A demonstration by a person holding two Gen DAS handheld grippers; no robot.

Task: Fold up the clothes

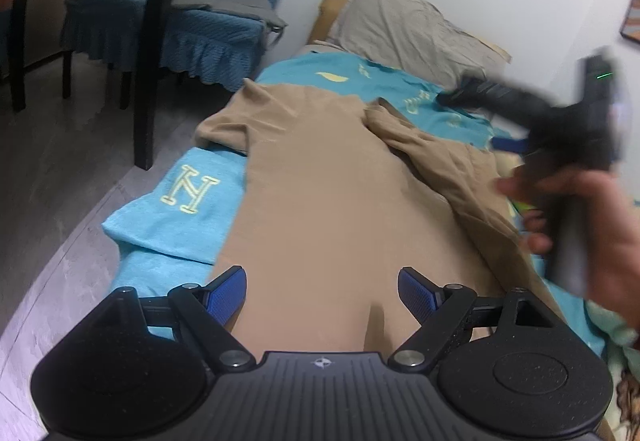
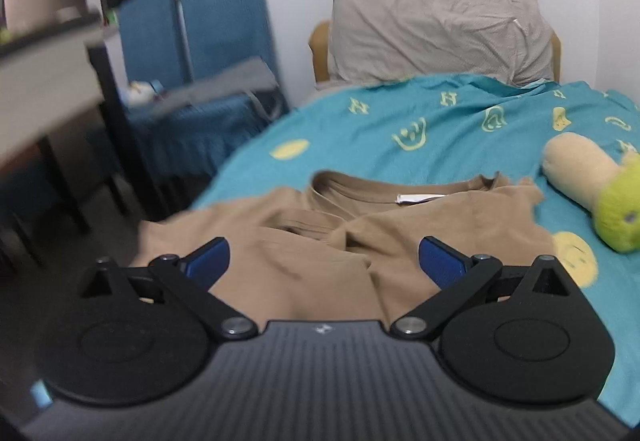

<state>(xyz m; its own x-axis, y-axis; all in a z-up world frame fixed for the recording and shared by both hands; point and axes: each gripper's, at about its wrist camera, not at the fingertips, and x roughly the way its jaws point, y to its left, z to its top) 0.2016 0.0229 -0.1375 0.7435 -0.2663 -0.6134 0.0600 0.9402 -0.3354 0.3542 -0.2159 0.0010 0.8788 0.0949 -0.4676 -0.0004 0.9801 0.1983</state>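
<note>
A tan T-shirt (image 1: 320,193) lies spread on a bed with a turquoise patterned sheet (image 1: 180,209). Its right side is folded over the body. In the right wrist view the shirt (image 2: 304,265) shows its collar and white label toward the pillow, with a sleeve folded inward. My left gripper (image 1: 322,291) is open and empty, low over the shirt's near end. My right gripper (image 2: 324,261) is open and empty above the shirt. The right gripper also shows blurred in the left wrist view (image 1: 568,133), held in a hand above the shirt's right side.
A grey pillow (image 2: 436,29) leans on the wall at the bed head. A plush toy (image 2: 592,185) lies on the sheet right of the shirt. Blue-covered chairs (image 2: 192,41) and a dark-legged table (image 1: 152,53) stand left of the bed on a grey floor.
</note>
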